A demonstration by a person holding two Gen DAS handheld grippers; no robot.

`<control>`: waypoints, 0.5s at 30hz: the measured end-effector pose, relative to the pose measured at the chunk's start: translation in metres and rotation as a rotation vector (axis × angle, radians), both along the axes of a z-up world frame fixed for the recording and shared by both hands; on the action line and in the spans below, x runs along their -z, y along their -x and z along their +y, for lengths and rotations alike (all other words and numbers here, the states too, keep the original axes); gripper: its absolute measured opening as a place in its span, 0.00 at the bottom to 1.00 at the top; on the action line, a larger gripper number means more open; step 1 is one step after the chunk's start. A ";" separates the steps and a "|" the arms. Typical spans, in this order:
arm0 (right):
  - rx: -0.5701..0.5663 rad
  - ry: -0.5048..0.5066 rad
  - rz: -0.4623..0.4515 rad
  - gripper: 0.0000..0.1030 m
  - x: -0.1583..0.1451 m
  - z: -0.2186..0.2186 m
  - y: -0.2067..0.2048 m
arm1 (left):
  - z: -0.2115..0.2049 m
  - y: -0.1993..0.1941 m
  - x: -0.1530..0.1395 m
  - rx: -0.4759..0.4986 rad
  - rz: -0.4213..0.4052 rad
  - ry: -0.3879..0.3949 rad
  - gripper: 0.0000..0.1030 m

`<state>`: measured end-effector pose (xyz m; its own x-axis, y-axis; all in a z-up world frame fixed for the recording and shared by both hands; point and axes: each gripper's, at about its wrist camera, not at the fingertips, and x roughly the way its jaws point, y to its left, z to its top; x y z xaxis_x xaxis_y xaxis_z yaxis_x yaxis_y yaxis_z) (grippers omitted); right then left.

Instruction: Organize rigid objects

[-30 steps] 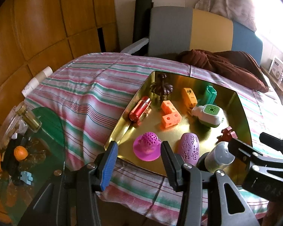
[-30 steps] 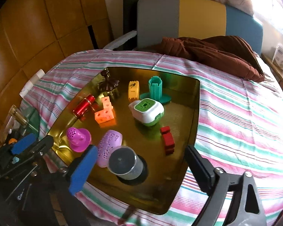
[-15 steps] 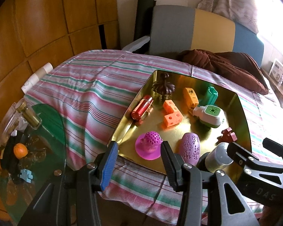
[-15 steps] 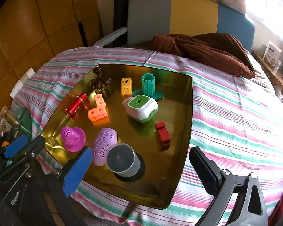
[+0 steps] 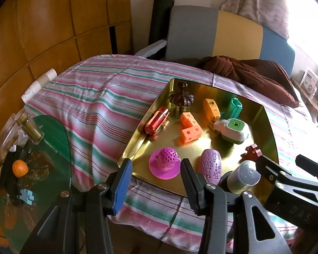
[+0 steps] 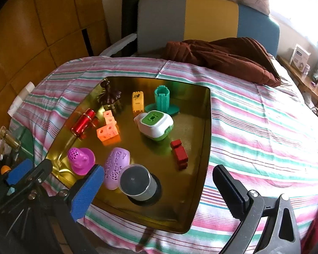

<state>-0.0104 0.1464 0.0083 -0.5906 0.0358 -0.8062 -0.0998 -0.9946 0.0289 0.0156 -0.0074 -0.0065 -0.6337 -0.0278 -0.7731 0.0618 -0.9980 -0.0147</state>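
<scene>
Both hand-held grippers are wide open with nothing in them: the left hand-held gripper (image 5: 155,183) and the right hand-held gripper (image 6: 156,190) hang just off the near edge of the shiny gold metal tray (image 6: 203,148). The tray sits on the pink-and-green striped cloth (image 6: 254,127). In it: a magenta perforated plastic hat (image 5: 165,165), a lilac patterned egg (image 6: 116,169), a grey capped cylinder (image 6: 137,183), orange holed cubes (image 6: 107,130) and a dark red block (image 6: 179,153).

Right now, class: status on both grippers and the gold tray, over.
Left gripper open, empty. Right gripper open, empty, short of the grey cylinder. Gold tray holds all toys. Nothing blocking.
</scene>
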 end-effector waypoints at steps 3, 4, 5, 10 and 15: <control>0.002 -0.002 0.000 1.00 0.000 0.000 0.000 | 0.000 -0.001 -0.001 0.010 0.005 -0.012 0.46; 0.002 -0.001 0.002 1.00 0.000 0.000 0.000 | 0.000 0.000 -0.002 0.016 0.004 -0.018 0.46; 0.004 -0.001 0.004 1.00 -0.001 0.000 0.000 | 0.000 -0.001 -0.002 0.023 0.005 -0.029 0.46; 0.025 -0.015 0.015 1.00 -0.003 0.001 -0.001 | 0.004 -0.004 -0.007 0.048 0.020 -0.043 0.46; 0.047 -0.019 0.014 1.00 -0.004 0.002 0.000 | 0.010 -0.005 -0.007 0.065 0.014 -0.020 0.46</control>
